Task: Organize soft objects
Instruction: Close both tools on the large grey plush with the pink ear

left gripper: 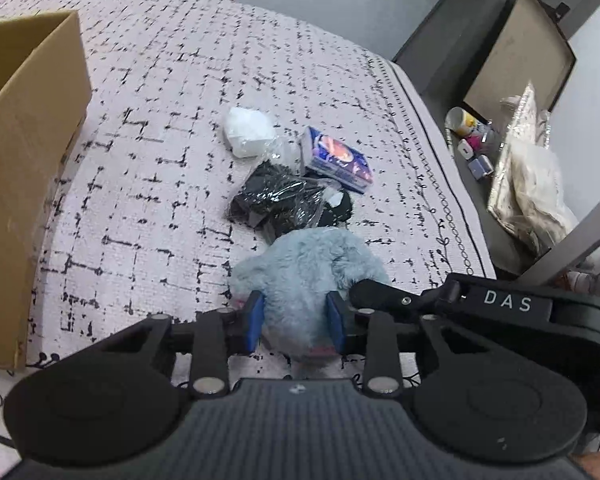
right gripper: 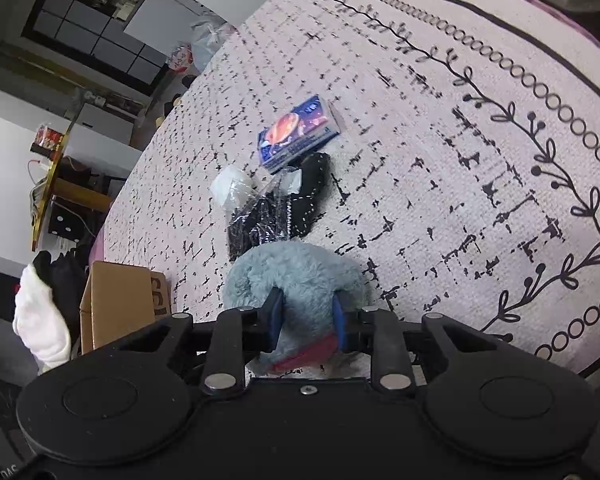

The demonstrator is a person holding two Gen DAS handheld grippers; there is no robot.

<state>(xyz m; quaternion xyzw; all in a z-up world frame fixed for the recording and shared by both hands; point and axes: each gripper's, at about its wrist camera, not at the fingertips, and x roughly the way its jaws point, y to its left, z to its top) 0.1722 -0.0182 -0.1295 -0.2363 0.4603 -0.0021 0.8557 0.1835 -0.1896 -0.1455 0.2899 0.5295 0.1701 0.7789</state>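
A fluffy light-blue plush toy (left gripper: pixel 300 272) with a pink patch lies on the patterned bed cover. My left gripper (left gripper: pixel 296 320) is shut on one side of it, blue pads pressed into the fur. My right gripper (right gripper: pixel 307 320) is shut on the same plush toy (right gripper: pixel 296 276); its black body shows in the left wrist view (left gripper: pixel 480 304). Beyond the plush lie a black item in clear plastic (left gripper: pixel 284 200), a white soft bundle (left gripper: pixel 248 132) and a blue tissue pack (left gripper: pixel 336 158). They also show in the right wrist view: the black item (right gripper: pixel 276 212), the white bundle (right gripper: pixel 230 186), the tissue pack (right gripper: pixel 296 132).
An open cardboard box (left gripper: pixel 24 160) stands on the bed at the left; it also shows in the right wrist view (right gripper: pixel 120 300). The bed's edge (left gripper: pixel 440 140) runs along the right, with bags and small containers (left gripper: pixel 472 132) on the floor beyond.
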